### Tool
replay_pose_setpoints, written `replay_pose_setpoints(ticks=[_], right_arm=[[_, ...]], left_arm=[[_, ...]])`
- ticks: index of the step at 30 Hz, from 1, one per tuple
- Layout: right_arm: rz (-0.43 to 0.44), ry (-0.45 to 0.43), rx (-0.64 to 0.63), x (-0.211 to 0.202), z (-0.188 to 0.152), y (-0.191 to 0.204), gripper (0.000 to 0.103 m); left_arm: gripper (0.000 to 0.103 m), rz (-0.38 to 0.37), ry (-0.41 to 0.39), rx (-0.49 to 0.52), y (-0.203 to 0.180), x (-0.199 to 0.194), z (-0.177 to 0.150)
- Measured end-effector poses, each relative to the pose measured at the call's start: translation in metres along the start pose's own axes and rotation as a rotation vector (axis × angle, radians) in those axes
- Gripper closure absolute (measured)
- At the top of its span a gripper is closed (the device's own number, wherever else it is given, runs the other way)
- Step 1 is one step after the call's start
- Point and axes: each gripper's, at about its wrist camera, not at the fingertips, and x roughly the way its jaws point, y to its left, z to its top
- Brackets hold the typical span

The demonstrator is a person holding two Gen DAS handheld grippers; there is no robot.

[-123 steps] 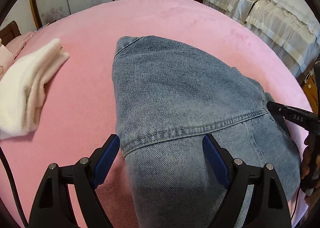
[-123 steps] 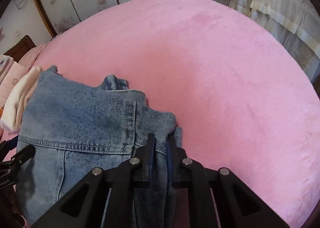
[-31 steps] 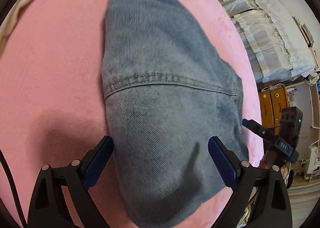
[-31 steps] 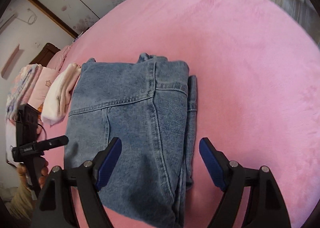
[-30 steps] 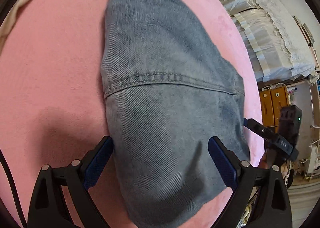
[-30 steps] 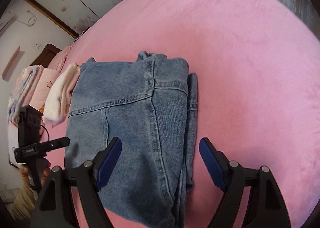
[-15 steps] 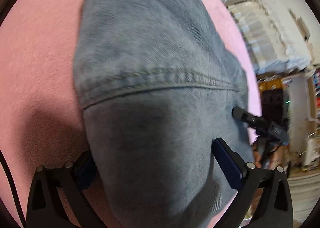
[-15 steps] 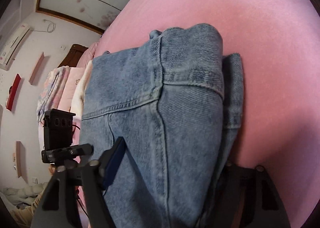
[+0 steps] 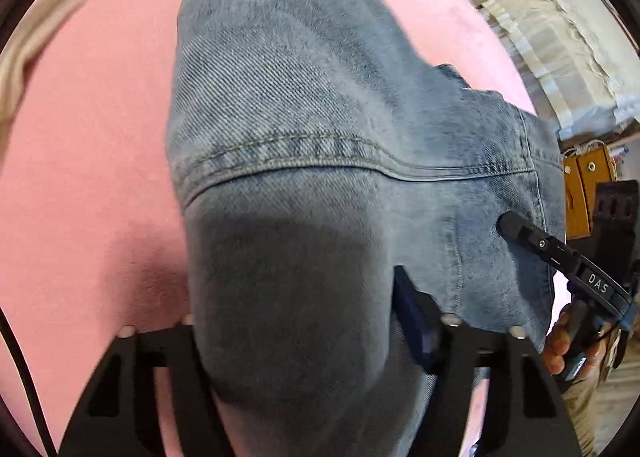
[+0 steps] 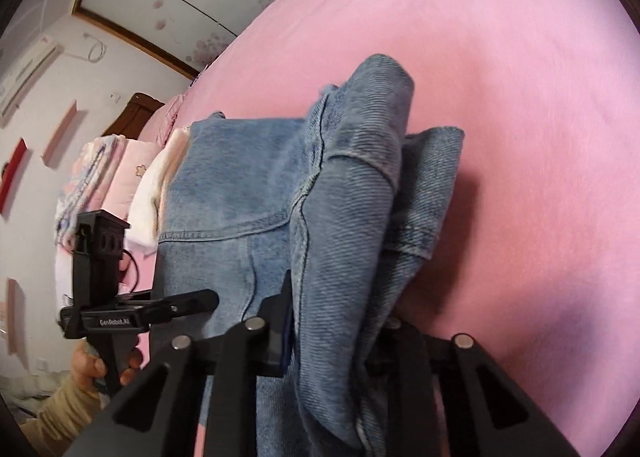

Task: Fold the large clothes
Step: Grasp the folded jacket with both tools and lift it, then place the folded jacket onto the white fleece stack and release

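Both tools had closed in on the near edge of the folded jeans (image 9: 320, 105) since a second before, when each stood wide and clear of the cloth. The left tool (image 9: 296, 321) had just been closing and straddled a thick roll of denim; its right pad pressed against the fabric, while its left finger was hidden behind the roll, so a full pinch could not be confirmed from that view. The right tool (image 10: 336, 321) had just been closing as well and stood narrow, clamped on a bunched stack of layers at the jeans' side edge. The jeans lay on the pink bed (image 9: 80, 177), folded to a compact block, with the near end gathered and raised at the right tool. A white folded cloth (image 9: 24, 41) lay apart at the far left.

Risks, as judged:
- The right grip appeared to take several layers unevenly; an inner layer could slip out on lifting and spoil the fold.
- The left tool held a bulky roll, so denim might slide free if pulled before the pinch was firm.
- Unequal lift between the two hands would likely skew the next fold and leave the edges misaligned.
- The plush bed cover could drag the underside and wrinkle the lower layers.
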Motion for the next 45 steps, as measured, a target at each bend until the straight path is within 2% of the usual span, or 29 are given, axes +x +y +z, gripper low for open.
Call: replay_pose_setpoints(ticks=[3, 7, 14, 20, 24, 27, 31, 34, 37, 39, 40, 42, 45], right_arm=[[-0.050, -0.031, -0.052, -0.012, -0.001, 0.033, 0.083], [-0.058, -0.042, -0.095, -0.023, -0.005, 0.080, 0.084], [0.064, -0.083, -0.114, -0.029, 0.005, 0.168, 0.084], [0.164, -0.106, -0.173, 0.012, 0.044, 0.270, 0.084], [0.228, -0.104, -0.170, 0.065, 0.079, 0.322, 0.084], [0.243, -0.109, -0.178, 0.112, 0.101, 0.353, 0.084], [0.253, -0.101, -0.173, 0.177, 0.121, 0.375, 0.084], [0.261, -0.072, -0.151, 0.228, 0.128, 0.375, 0.084], [0.251, -0.026, -0.129, 0.277, 0.128, 0.367, 0.084], [0.204, -0.017, -0.125, 0.302, 0.123, 0.362, 0.083], [0.207, -0.030, -0.121, 0.309, 0.121, 0.355, 0.083], [0.218, -0.039, -0.115, 0.313, 0.119, 0.349, 0.080], [0.178, -0.024, -0.174, 0.309, 0.115, 0.351, 0.074]], left_arm=[[0.049, 0.024, -0.027, 0.055, -0.009, -0.025, -0.005], [0.049, 0.052, -0.066, 0.099, -0.004, -0.071, -0.013], [0.049, 0.106, -0.135, 0.120, 0.039, -0.176, -0.006], [0.049, 0.225, -0.206, 0.139, 0.112, -0.260, 0.028], [0.049, 0.289, -0.230, 0.160, 0.165, -0.288, 0.067], [0.049, 0.305, -0.234, 0.141, 0.219, -0.294, 0.098], [0.049, 0.324, -0.231, 0.098, 0.273, -0.270, 0.128], [0.048, 0.348, -0.204, 0.071, 0.325, -0.255, 0.128], [0.044, 0.391, -0.172, 0.026, 0.358, -0.220, 0.132], [0.034, 0.391, -0.168, -0.014, 0.373, -0.206, 0.136], [0.031, 0.373, -0.180, -0.029, 0.380, -0.204, 0.134], [0.011, 0.386, -0.218, -0.044, 0.388, -0.206, 0.131], [0.006, 0.413, -0.251, -0.031, 0.390, -0.207, 0.125]])
